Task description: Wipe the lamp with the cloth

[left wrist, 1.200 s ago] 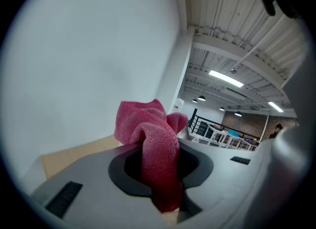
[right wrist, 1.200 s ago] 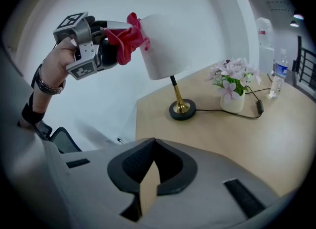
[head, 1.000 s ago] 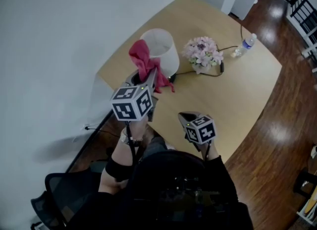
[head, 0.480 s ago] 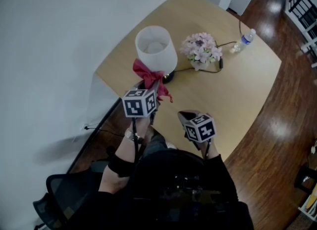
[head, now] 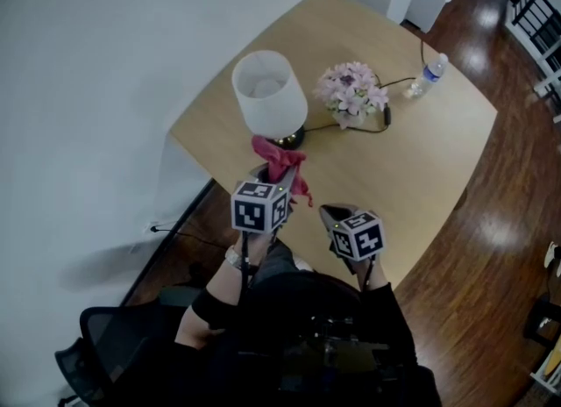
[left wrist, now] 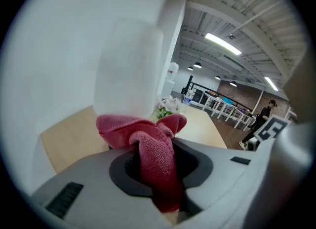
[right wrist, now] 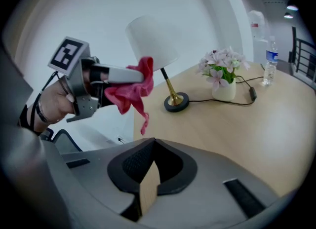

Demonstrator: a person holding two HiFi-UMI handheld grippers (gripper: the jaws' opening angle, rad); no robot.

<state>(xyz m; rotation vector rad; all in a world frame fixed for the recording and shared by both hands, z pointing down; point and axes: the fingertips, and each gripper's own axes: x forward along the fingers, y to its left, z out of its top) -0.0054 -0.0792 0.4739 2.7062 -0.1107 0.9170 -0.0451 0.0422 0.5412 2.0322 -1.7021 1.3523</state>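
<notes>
A white-shaded lamp (head: 269, 94) with a brass stem and dark round base (right wrist: 176, 101) stands near the table's left edge. My left gripper (head: 279, 168) is shut on a bunched red cloth (head: 282, 163), held low beside the lamp base and under the shade. In the left gripper view the cloth (left wrist: 150, 149) fills the jaws, with the shade (left wrist: 127, 75) close behind it. From the right gripper view the cloth (right wrist: 131, 87) hangs from the left gripper (right wrist: 143, 76), just left of the stem. My right gripper (head: 326, 212) is shut with nothing in it, above the table's near edge.
A pot of pink flowers (head: 352, 93) stands right of the lamp, with a black cord (head: 364, 126) running past it. A water bottle (head: 424, 74) stands further right. The wooden table (head: 421, 151) meets a white wall (head: 105, 89) on the left; a black chair (head: 101, 344) is behind me.
The left gripper has come down with the red cloth, from beside the lampshade's upper part to below the shade near the base. The right gripper has barely shifted.
</notes>
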